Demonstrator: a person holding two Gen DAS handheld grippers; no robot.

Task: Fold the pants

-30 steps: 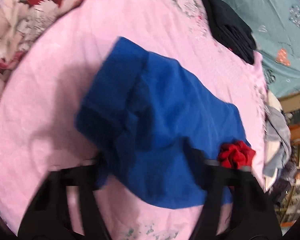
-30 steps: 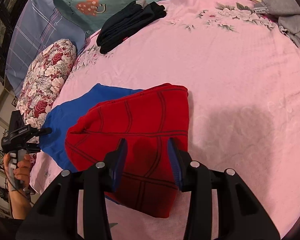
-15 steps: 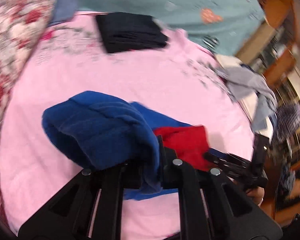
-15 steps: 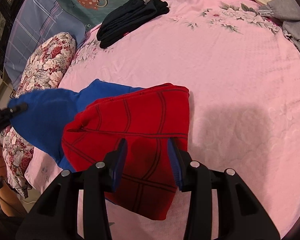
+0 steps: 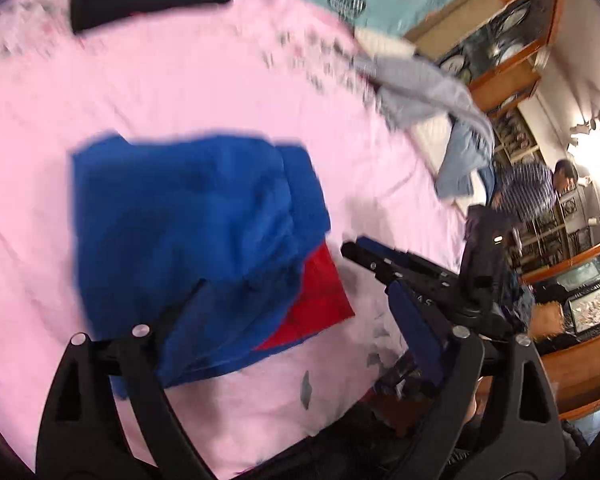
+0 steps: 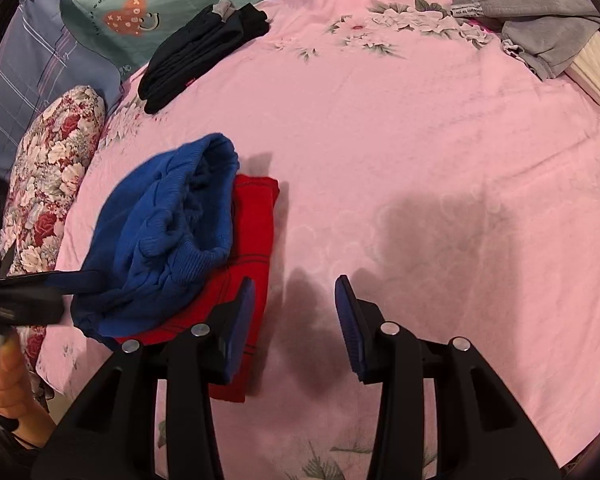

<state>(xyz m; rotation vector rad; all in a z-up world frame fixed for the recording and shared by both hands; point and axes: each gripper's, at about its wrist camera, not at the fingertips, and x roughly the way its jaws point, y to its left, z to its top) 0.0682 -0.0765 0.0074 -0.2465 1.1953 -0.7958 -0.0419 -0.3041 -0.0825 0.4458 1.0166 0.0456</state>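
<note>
Right wrist view: the right gripper (image 6: 296,320) is seen with its jaws spread over bare pink bedsheet (image 6: 420,160), nothing between them. Just beside it the pants (image 6: 168,240) are lying near the bed's edge, the blue half thrown loosely across the red half in a lumpy heap. On the left wrist view, the left gripper (image 5: 300,320) is spread too, the blue cloth draped over one finger but not pinched. A fold seems just laid over; next, the rumpled top layer would need to be smoothed and squared to the red edge.
</note>
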